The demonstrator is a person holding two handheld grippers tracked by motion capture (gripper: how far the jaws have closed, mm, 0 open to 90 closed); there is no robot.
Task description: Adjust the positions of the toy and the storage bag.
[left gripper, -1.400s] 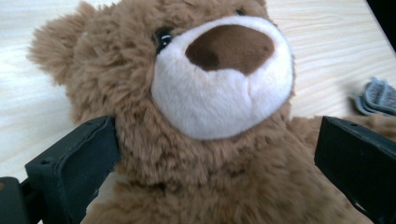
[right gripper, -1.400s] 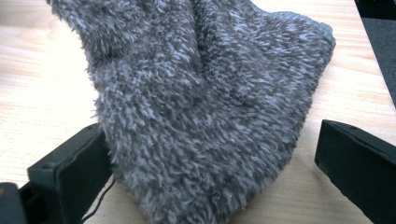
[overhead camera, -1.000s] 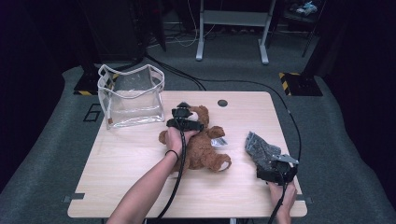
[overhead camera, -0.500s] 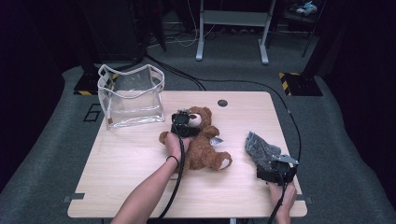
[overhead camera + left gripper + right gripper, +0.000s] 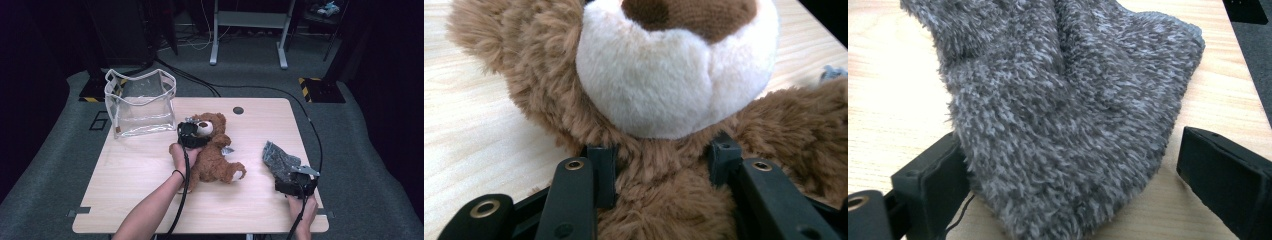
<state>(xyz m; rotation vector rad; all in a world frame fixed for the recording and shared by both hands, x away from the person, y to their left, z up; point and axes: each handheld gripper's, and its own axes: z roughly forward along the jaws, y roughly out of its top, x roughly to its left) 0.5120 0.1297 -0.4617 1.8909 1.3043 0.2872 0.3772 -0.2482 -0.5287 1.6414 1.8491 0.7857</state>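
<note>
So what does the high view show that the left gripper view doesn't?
High view alone: the clear bag standing at the table's far left, the grey fuzzy cloth near the right edge with the right gripper at it, and the person's forearms.

Left gripper view alone: close detail of the left gripper, its jaws having just been closing, pads now pressed into the fur at the teddy bear's neck, under the white muzzle.

Both: the bear, that gripper on it, and the wooden table.
</note>
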